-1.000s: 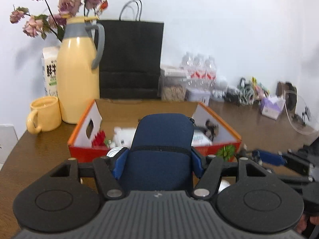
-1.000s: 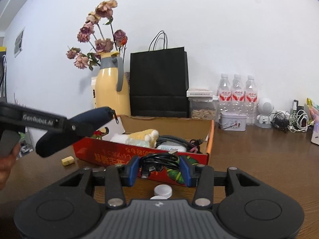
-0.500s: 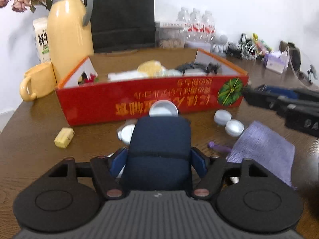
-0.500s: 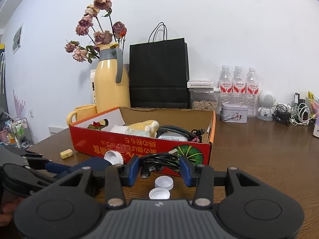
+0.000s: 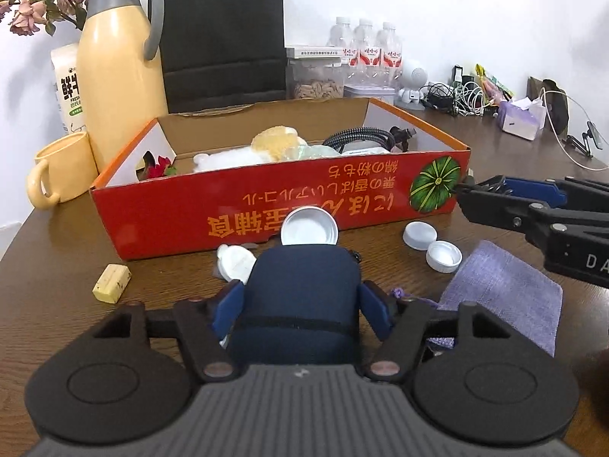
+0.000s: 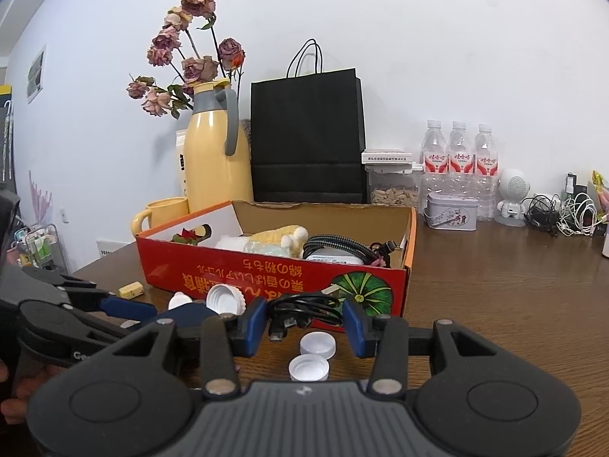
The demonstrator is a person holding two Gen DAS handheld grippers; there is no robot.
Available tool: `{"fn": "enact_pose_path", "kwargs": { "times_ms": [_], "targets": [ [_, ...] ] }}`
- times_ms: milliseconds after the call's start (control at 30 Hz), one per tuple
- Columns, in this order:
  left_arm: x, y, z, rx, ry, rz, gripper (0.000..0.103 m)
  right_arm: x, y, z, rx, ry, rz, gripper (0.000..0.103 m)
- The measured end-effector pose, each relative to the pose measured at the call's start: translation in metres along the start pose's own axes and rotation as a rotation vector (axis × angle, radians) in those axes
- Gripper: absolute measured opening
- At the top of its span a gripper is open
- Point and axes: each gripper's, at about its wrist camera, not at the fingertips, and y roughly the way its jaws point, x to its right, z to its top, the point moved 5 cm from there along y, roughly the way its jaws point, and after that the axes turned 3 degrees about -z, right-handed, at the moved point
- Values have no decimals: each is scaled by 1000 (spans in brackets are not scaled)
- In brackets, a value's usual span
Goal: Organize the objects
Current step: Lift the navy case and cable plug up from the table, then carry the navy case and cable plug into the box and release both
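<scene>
The left gripper (image 5: 300, 301) is clamping a navy case (image 5: 302, 297) between its blue pads, jaws closed against the case's two sides. The case is sitting low over the tabletop (image 5: 57, 297), just in front of the red box (image 5: 266, 205) and near several white caps (image 5: 420, 235). It is looking like a padded, semi-rigid pouch with a seam running round its middle: probably light, slightly yielding under pressure, and unlikely to slip against the pads. Holding it across the flanks near the seam is seeming sound, since the broad faces would probably flex.

The right gripper (image 6: 304, 320) is pinching a coiled black cable (image 6: 304, 308), its jaws partly closed on the bundle, hovering beside the box's pumpkin-printed corner. The cable is limp and springy; its loose connector ends are dangling below the coil, so it may uncoil or snag on the box rim. Gripping through the thick of the coil is likely keeping the loops together.

A purple cloth (image 5: 502, 293) and a small yellow block (image 5: 112, 288) are lying on the tabletop nearby.
</scene>
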Motion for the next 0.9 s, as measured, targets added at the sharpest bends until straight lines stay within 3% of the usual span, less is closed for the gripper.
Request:
{"fn": "enact_pose_path", "kwargs": {
  "times_ms": [100,233,367,500,733,900],
  "targets": [
    [-1,-3,-1,7,-10,-1,65,0,1,0,-3,-1,1,43],
    [-1,-6,-3,13,-15,15,79,0,1,0,-6,-3,2,43],
    [-2,-1,-7,-11,-26,8,78,-1,1,0,-7,-6,3,43],
    [-3,-2,-8,-4,-30,9,66,-1,1,0,-7,-6,3,43],
    [-2,-22,-1,65,-39,11,62,-1,-2,0,12,-7,6,43],
    [-7,-46,27,155,-47,17,62,-4,-7,12,43,-24,11,43]
  ]
}}
